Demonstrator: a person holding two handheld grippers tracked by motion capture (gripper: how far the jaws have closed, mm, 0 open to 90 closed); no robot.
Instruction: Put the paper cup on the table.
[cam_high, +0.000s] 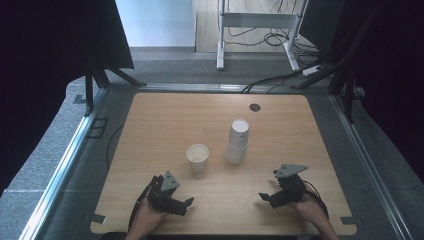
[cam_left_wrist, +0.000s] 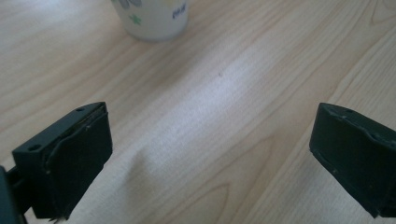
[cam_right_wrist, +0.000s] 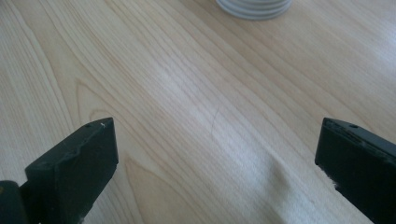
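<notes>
A single white paper cup (cam_high: 198, 156) stands upright near the middle of the wooden table (cam_high: 165, 115). To its right stands a stack of white paper cups (cam_high: 237, 141), mouths up. My left gripper (cam_high: 184, 205) rests near the front edge, below and left of the single cup, jaws wide open and empty. My right gripper (cam_high: 266, 198) rests near the front right, below the stack, also open and empty. In the left gripper view the single cup's base (cam_left_wrist: 153, 17) sits at the top between the open left gripper (cam_left_wrist: 212, 161). The stack's bottom rim (cam_right_wrist: 254, 7) tops the right gripper view, with the right gripper (cam_right_wrist: 217, 170) open.
A round cable hole (cam_high: 255, 107) sits in the table's far right part. Dark curtains flank both sides. A metal frame (cam_high: 75, 145) rails the table's left and right. A white desk leg and cables (cam_high: 280, 37) stand on the floor beyond.
</notes>
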